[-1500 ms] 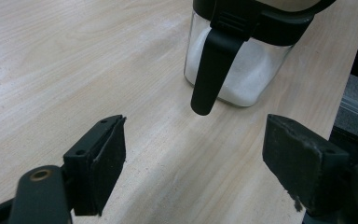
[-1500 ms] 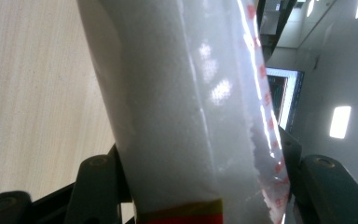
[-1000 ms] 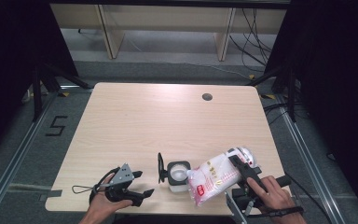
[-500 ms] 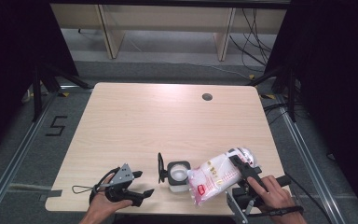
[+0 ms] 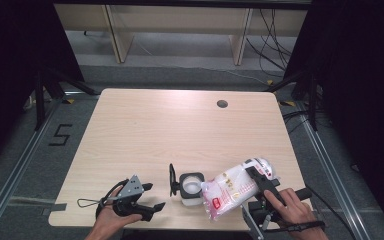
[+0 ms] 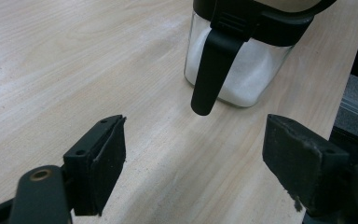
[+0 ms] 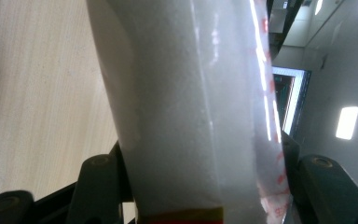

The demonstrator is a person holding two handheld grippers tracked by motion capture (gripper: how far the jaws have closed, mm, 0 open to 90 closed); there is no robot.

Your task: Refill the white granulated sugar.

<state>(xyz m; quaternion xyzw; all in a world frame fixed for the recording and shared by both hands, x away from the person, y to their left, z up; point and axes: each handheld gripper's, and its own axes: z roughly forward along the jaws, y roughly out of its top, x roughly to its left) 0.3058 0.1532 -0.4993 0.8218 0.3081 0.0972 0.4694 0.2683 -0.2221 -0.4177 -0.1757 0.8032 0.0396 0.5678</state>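
Wooden table (image 5: 180, 130) under dark room | jar (image 5: 191, 188) with its lid flipped back sits near the front edge | your right gripper (image 5: 258, 181) clamps the bag (image 5: 232, 189), tilted over the jar | your left gripper (image 5: 150, 196) rests beside it, its 2 jaws spread, holding nothing

Bag (image 5: 232, 189): clear plastic pouch of white granules, red print on its lower part, held tilted with its low end at 7 o'clock, just beside the jar's open mouth; gripped across its body at 4 o'clock.

Jar (image 5: 191, 187): small square glass container, partly filled with white granules (image 6: 242, 79), black collar, black lid (image 5: 172, 179) flipped open at 9 o'clock; stood upright near the table's 6 o'clock edge.
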